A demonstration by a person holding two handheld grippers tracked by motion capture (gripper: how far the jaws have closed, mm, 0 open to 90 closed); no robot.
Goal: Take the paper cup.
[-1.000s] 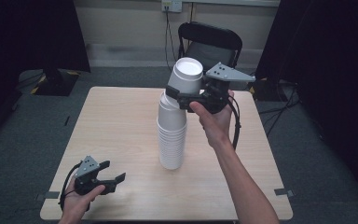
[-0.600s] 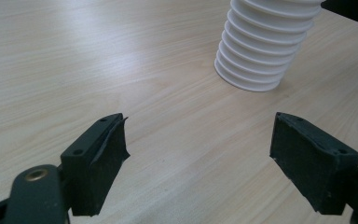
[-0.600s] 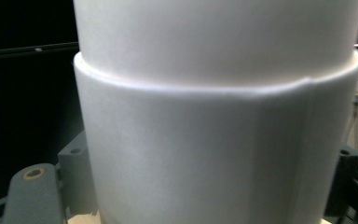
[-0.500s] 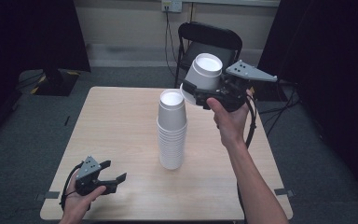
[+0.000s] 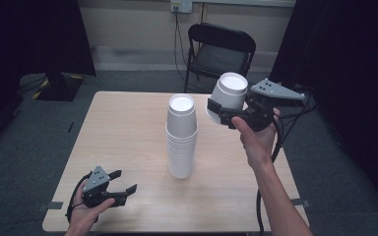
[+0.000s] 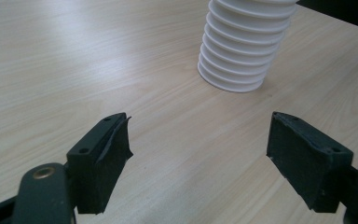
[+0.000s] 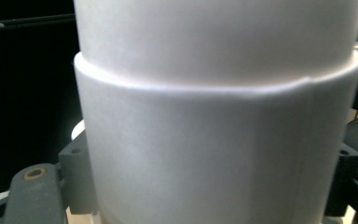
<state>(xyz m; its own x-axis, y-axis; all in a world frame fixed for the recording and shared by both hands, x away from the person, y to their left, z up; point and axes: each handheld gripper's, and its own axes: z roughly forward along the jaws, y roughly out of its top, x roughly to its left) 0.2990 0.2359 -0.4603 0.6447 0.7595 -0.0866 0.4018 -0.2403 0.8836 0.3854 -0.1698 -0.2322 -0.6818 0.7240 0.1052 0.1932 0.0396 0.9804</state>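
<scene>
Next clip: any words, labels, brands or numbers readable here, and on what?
None readable.
Held cup: plain white, no print.
Cup stack: plain white, no print.
Table: bare wood grain, no marks.
Both claws' black jaws and grey plates: no lettering visible.
Wall outlet: too small to tell.

between the black fingers (image 7: 77, 179) sits a plain white cup (image 5: 228, 96); the stack of cups (image 5: 181, 137) is the same white, ridged at its rims. the table (image 5: 118, 132) is pale wood grain, the chair (image 5: 217, 51) black, the floor (image 5: 24, 132) grey.
</scene>
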